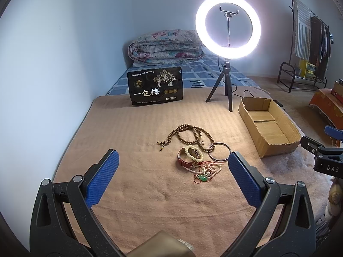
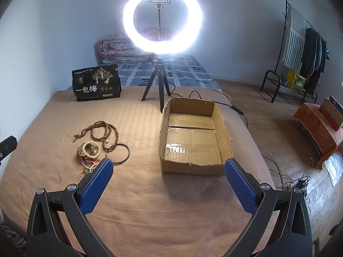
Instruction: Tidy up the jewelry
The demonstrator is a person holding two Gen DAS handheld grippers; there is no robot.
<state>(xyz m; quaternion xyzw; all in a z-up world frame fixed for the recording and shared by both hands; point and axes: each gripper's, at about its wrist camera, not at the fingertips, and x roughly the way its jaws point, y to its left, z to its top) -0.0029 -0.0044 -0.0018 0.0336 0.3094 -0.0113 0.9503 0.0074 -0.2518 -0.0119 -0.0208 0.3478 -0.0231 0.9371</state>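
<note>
A heap of jewelry lies on the tan blanket: a long brown bead necklace, a metal bangle, a cream bead bracelet on a red-strapped watch, and a pearl string with a green pendant. My left gripper hovers open just short of the heap. My right gripper is open too, facing the empty cardboard box, with the jewelry heap at its left finger. Part of the right gripper's frame shows at the right edge of the left wrist view.
A lit ring light on a tripod stands behind the box, its cable trailing off the bed. A black snack bag stands upright at the back, a folded quilt beyond. A clothes rack and low bench stand on the floor at right.
</note>
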